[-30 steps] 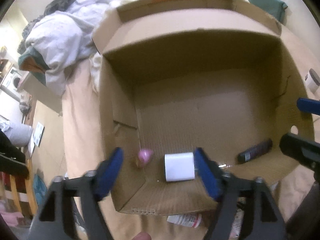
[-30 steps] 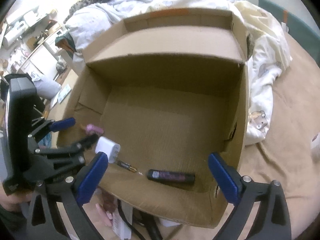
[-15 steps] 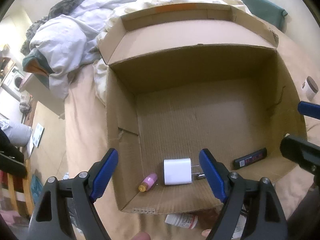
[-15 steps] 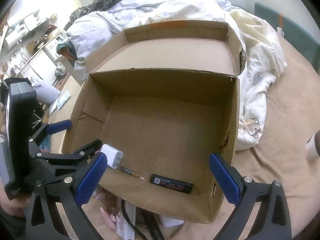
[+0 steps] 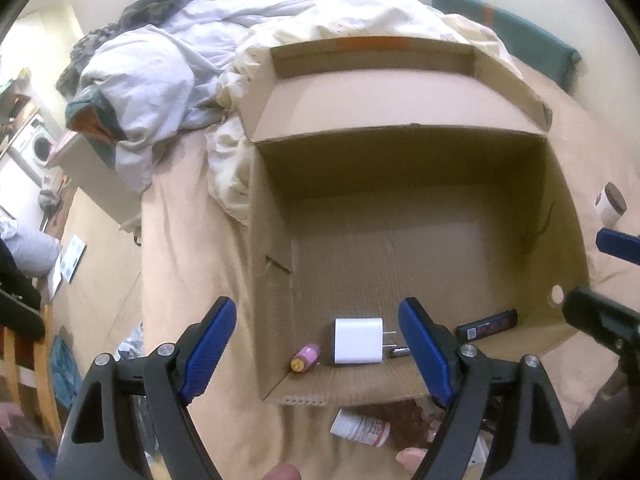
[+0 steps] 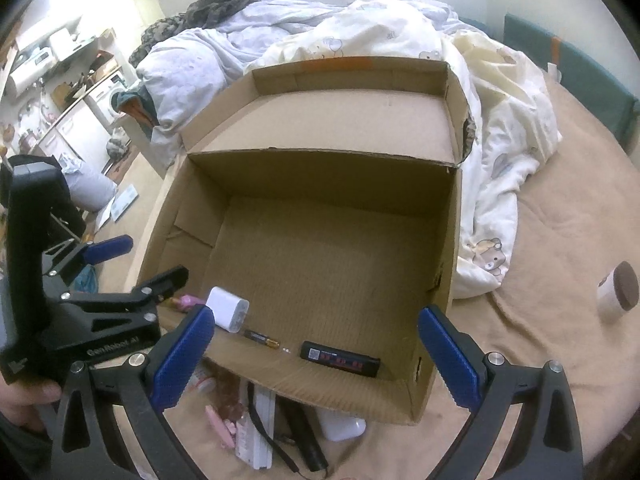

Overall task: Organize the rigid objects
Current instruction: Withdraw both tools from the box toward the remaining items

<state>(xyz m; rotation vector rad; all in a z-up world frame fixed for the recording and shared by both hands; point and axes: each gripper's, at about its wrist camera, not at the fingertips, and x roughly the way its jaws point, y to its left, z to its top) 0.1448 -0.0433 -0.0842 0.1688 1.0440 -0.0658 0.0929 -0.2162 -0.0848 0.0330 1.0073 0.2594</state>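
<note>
An open cardboard box (image 5: 400, 160) (image 6: 320, 168) sits on the bed. Inside, along its near wall, lie a white plug charger (image 5: 359, 341) (image 6: 227, 309), a small pink tube (image 5: 306, 357) (image 6: 185, 302), an AA battery (image 6: 262, 338) and a black flat device (image 5: 487, 325) (image 6: 340, 359). My left gripper (image 5: 320, 348) is open and empty, held above the box's near-left corner. My right gripper (image 6: 316, 356) is open and empty above the box's near wall. In front of the box lie a white pill bottle (image 5: 360, 428), a pink item (image 6: 220, 424), a white strip (image 6: 256, 428) and a black stick (image 6: 304, 436).
Crumpled white bedding (image 6: 500, 128) lies behind and to the right of the box. A small white jar with a brown lid (image 6: 618, 290) (image 5: 610, 204) stands on the tan sheet to the right. The bed's left edge drops to the floor (image 5: 92, 240).
Both grippers have drawn back and up from the box. The pink tube has come to rest beside the white charger in the box's near-left corner.
</note>
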